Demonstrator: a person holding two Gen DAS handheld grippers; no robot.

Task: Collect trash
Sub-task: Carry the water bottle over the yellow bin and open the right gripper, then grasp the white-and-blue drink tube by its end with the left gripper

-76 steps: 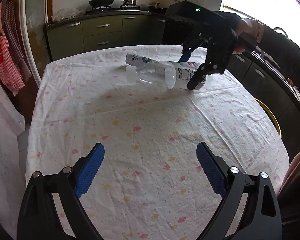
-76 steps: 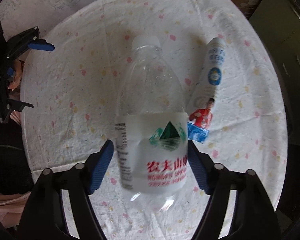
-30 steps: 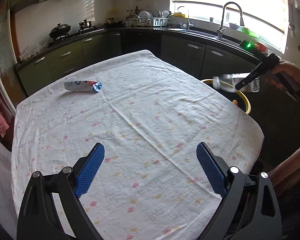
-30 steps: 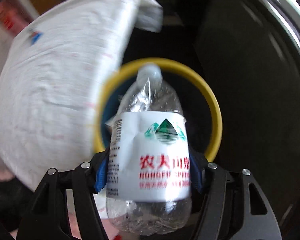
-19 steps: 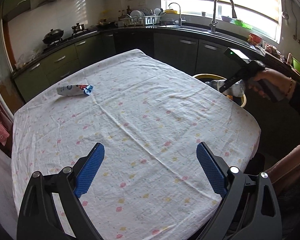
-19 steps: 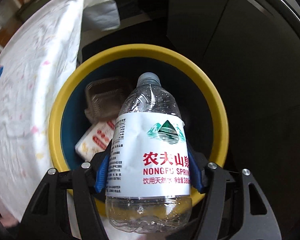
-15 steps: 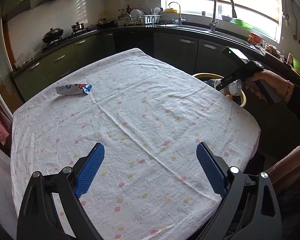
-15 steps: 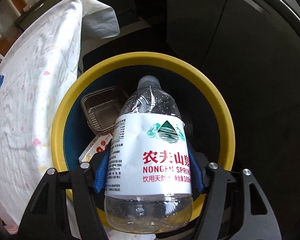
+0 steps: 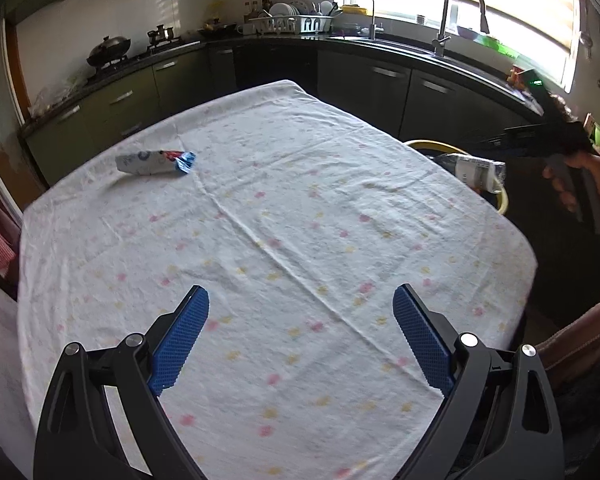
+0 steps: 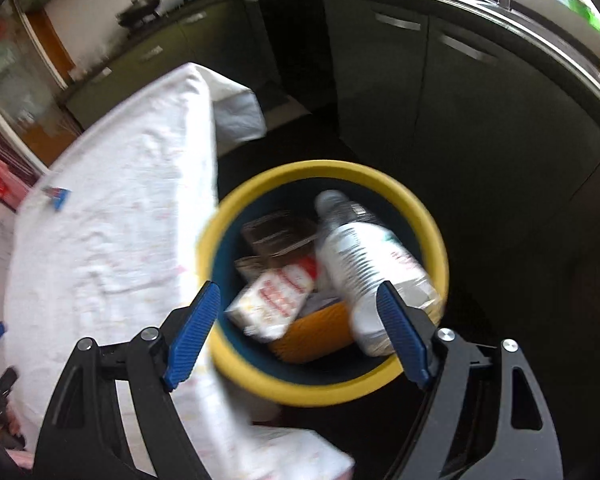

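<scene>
A clear water bottle [image 10: 374,264] with a white label tips sideways into the yellow-rimmed bin [image 10: 320,172], free of the pads. My right gripper [image 10: 298,292] hovers above the bin, and its jaws are opening with the bottle's base just beside the right finger. In the left wrist view the bottle [image 9: 476,168] hangs over the bin [image 9: 432,145] below the blurred right gripper [image 9: 504,142]. A white and blue pouch [image 9: 154,160] lies on the far left of the table. My left gripper [image 9: 300,296] stands open over the near cloth, holding nothing.
The bin holds a brown plastic tray [image 10: 278,232], a red and white carton [image 10: 274,300] and an orange piece [image 10: 316,332]. A flowered tablecloth [image 9: 284,216] covers the table. Dark cabinets [image 9: 440,96] and a sink counter run behind the bin. A hand [image 9: 568,184] grips the right tool.
The right gripper carried the bottle from the table to over the bin, then opened; the bottle slipped out and tilted into the bin. The right gripper has pulled back and rolled.
</scene>
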